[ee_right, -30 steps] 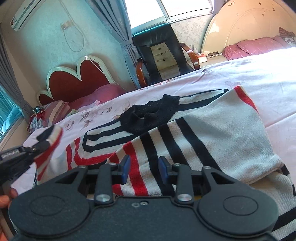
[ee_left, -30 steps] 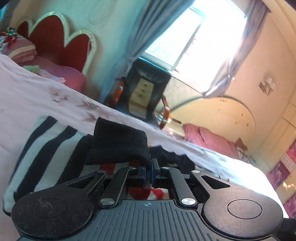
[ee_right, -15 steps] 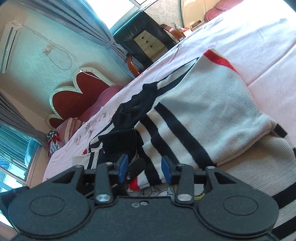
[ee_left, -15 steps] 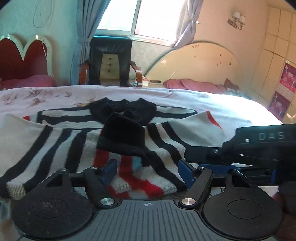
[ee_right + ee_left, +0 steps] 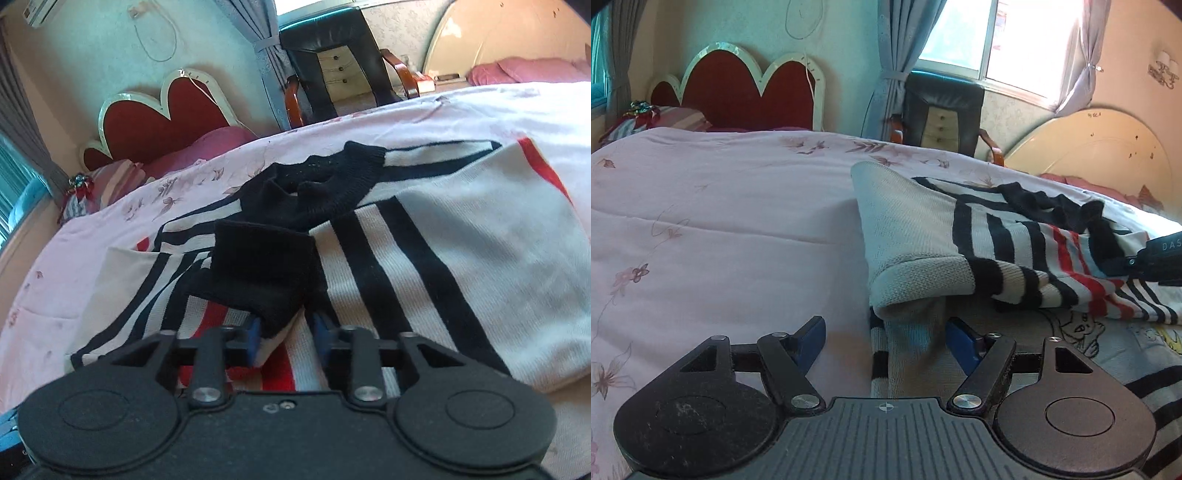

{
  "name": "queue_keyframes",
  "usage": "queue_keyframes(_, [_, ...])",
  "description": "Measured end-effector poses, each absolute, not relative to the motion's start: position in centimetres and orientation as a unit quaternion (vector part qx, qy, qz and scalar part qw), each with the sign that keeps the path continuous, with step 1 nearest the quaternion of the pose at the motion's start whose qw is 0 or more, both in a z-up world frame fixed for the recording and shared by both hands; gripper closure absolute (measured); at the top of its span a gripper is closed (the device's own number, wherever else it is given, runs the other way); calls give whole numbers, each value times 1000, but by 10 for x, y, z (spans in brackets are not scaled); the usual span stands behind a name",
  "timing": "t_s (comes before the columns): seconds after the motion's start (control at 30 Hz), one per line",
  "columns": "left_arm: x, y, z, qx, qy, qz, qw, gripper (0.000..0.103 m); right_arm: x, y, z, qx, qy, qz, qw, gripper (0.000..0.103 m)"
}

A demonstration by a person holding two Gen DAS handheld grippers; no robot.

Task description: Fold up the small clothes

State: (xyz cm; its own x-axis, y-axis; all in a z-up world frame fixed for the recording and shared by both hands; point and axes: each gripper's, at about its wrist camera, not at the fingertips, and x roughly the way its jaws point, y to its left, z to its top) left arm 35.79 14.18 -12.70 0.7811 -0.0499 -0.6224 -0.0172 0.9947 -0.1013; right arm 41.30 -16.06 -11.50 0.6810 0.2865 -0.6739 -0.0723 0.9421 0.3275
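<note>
A knit sweater [image 5: 916, 229] with black and red stripes lies on the pink bedspread [image 5: 720, 221], its sleeves folded in over the body. My left gripper [image 5: 882, 325] is at the sweater's left folded edge. Its jaws are closing with that pale edge between them, and the pads are clear of the cloth. In the right wrist view the sweater [image 5: 480, 258] fills the middle, with its black collar [image 5: 321, 184] behind. The sleeve's black cuff [image 5: 262, 269] lies on top. My right gripper [image 5: 286, 325] has its jaws apart around the cuff's near corner. The right gripper [image 5: 1160, 254] also shows at the left view's right edge.
Across the bed stand a red heart-shaped headboard [image 5: 738, 88], a black armchair [image 5: 942, 110] under the window, and a cream headboard [image 5: 1089, 147] with pink pillows [image 5: 535, 70]. A striped pillow [image 5: 114, 181] lies at the bed's far left corner.
My left gripper let go of the black cuff, left it on the sweater and swung to the garment's left edge. My right gripper came in over the cuff.
</note>
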Motion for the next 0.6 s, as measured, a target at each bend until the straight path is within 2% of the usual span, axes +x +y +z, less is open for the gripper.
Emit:
queue_keyframes(0.03, [362, 143, -129, -53, 334, -12, 941, 50, 410, -161, -108, 134, 373, 98, 913, 97])
queue_keyframes(0.1, [370, 141, -129, -57, 330, -23, 942, 57, 397, -167, -87, 131, 327, 96, 931, 97])
queue_keyframes(0.17, [376, 137, -128, -52, 329, -34, 942, 69, 384, -178, -68, 130, 289, 79, 945, 97])
queue_keyframes(0.27, [379, 133, -130, -52, 331, -47, 941, 72, 368, -206, -67, 154, 276, 44, 948, 97])
queue_keyframes(0.4, [383, 130, -130, -52, 337, -52, 939, 72, 376, -232, -117, 190, 370, 15, 909, 97])
queue_keyframes(0.53, [383, 128, -130, -44, 340, -53, 938, 72, 367, -237, -132, 217, 373, 13, 902, 95])
queue_keyframes(0.6, [384, 126, -129, -39, 341, -52, 938, 72, 366, -239, -133, 221, 370, 9, 902, 90])
